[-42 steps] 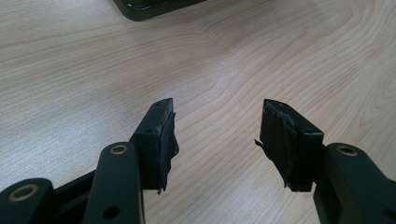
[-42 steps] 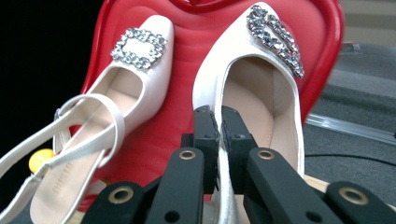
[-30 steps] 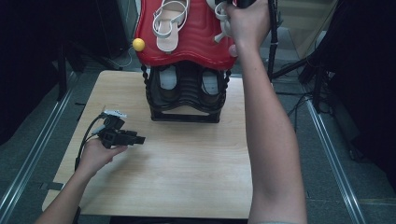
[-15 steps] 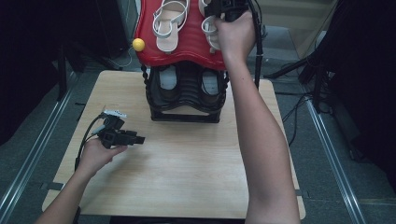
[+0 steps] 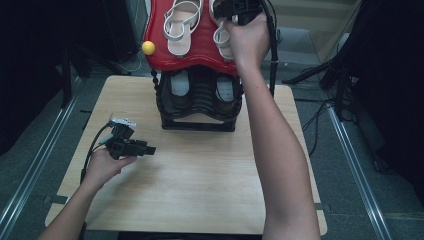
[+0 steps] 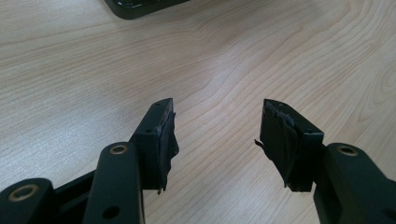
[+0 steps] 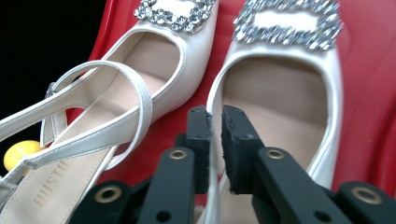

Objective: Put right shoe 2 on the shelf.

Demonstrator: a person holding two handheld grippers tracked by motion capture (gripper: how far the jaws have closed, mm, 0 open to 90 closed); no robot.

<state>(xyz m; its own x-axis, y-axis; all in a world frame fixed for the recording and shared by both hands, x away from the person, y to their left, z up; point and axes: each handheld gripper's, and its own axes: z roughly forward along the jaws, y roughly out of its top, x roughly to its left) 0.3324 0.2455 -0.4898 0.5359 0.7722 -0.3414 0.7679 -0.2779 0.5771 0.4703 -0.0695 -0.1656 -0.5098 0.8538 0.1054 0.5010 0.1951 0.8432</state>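
Two white satin slingback shoes with crystal buckles lie on a red moulded top (image 5: 200, 57). The left shoe (image 5: 181, 25) lies free. My right gripper (image 5: 231, 14) reaches over the far end of the table and is shut on the right shoe (image 5: 222, 39). In the right gripper view its jaws (image 7: 215, 116) pinch the inner side rim of the right shoe (image 7: 280, 93), beside the left shoe (image 7: 140, 60). My left gripper (image 5: 149, 149) rests low over the table's left part. It stands open (image 6: 217, 126) over bare wood with nothing between its fingers.
The red top (image 7: 369, 93) sits on a black rack (image 5: 197, 100) at the back of the wooden table (image 5: 200, 175); darker shoes show inside the rack. A yellow ball (image 5: 148, 47) hangs at the red top's left edge. The rack's base corner (image 6: 140, 5) lies ahead of the left gripper.
My right hand has carried its gripper leftward and down from beyond the red top's right edge onto the right shoe. The left gripper has stayed put.
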